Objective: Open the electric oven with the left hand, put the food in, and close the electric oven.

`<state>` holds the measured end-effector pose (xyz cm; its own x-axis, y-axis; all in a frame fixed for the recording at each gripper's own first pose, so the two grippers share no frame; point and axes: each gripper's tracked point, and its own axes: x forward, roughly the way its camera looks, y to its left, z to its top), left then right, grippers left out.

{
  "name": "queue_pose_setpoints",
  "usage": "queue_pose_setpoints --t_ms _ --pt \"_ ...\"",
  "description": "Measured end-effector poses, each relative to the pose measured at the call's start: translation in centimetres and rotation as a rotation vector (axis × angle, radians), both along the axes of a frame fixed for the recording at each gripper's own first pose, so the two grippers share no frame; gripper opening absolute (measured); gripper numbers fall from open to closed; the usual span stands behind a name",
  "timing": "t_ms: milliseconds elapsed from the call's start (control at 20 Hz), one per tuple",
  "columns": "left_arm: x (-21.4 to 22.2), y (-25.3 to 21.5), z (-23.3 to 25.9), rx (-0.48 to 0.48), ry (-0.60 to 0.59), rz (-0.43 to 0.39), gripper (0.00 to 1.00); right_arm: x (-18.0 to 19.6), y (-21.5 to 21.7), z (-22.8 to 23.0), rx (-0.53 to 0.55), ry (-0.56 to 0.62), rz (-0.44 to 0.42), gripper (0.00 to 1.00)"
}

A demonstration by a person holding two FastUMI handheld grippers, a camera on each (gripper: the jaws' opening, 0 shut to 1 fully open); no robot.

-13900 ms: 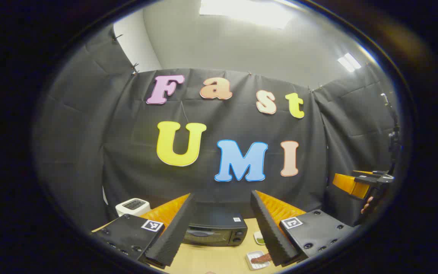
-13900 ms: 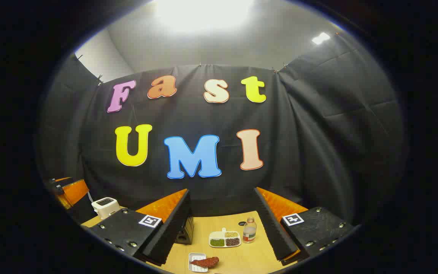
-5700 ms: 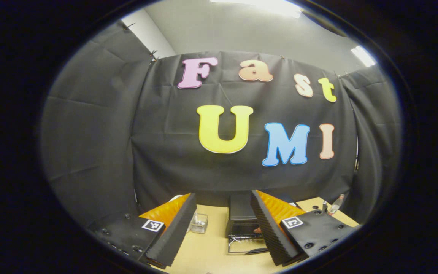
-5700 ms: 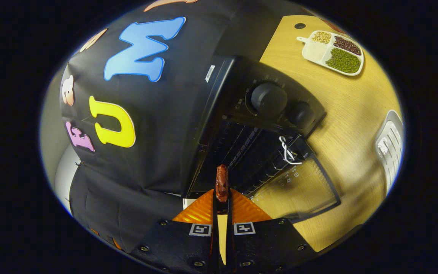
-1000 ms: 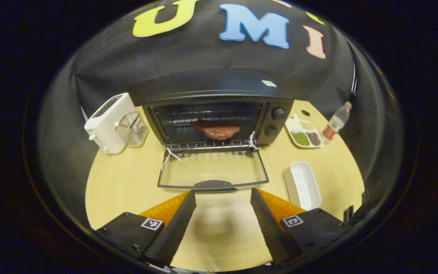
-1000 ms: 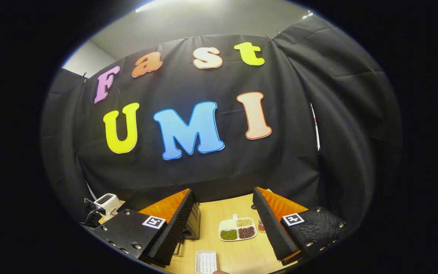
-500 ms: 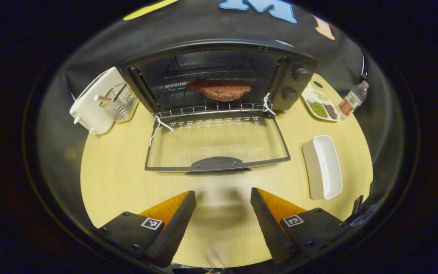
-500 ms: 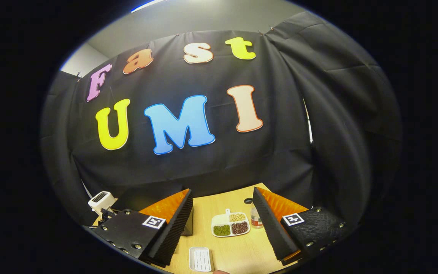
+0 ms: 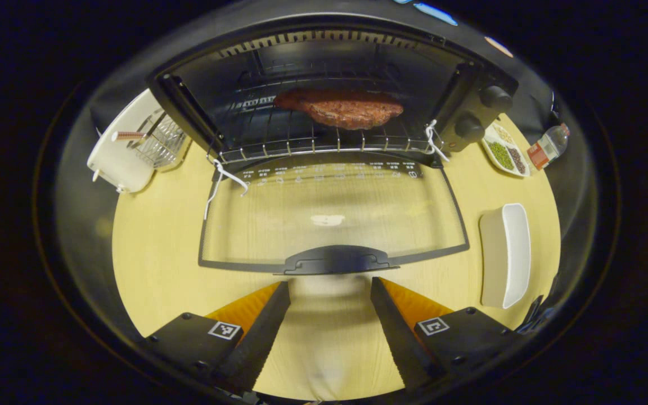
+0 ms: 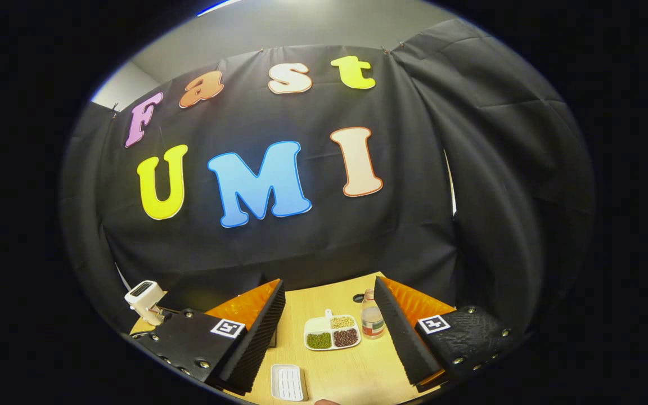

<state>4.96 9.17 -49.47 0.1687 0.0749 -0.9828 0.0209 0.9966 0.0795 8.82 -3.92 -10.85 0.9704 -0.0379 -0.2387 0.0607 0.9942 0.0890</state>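
Oven (image 9: 470, 95) door (image 9: 329, 214) lies flat, meat (image 9: 341, 107) on rack, left tool (image 9: 329, 292) spread near handle (image 9: 338, 260).

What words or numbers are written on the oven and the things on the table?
Oven door: a row of small white print along its hinge edge, too small to read.
Bottle: the label is too small and blurred to read.
Left hand-held gripper and right hand-held gripper: square black-and-white markers, patterns only, no words.
Nothing else here reads as text.
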Motion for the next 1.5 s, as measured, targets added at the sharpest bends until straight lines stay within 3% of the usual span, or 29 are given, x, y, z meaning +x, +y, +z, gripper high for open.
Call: queue_pose_setpoints --t_ms 500,1050,1500 --pt "0.2 0.3 -1.7 -0.005 0.027 0.008 0.98 -1.1 0.1 0.4 -0.036 0.004 -0.019 0.96" --pt "0.9 -0.1 5.4 -0.027 -0.197 -0.016 0.98 -0.9 3.0 1.0 -0.041 -0.01 0.036 0.96" --pt "3.2 0.1 7.9 -0.024 -0.285 -0.014 0.97 -1.1 2.5 1.4 -0.047 -0.016 0.029 0.96"
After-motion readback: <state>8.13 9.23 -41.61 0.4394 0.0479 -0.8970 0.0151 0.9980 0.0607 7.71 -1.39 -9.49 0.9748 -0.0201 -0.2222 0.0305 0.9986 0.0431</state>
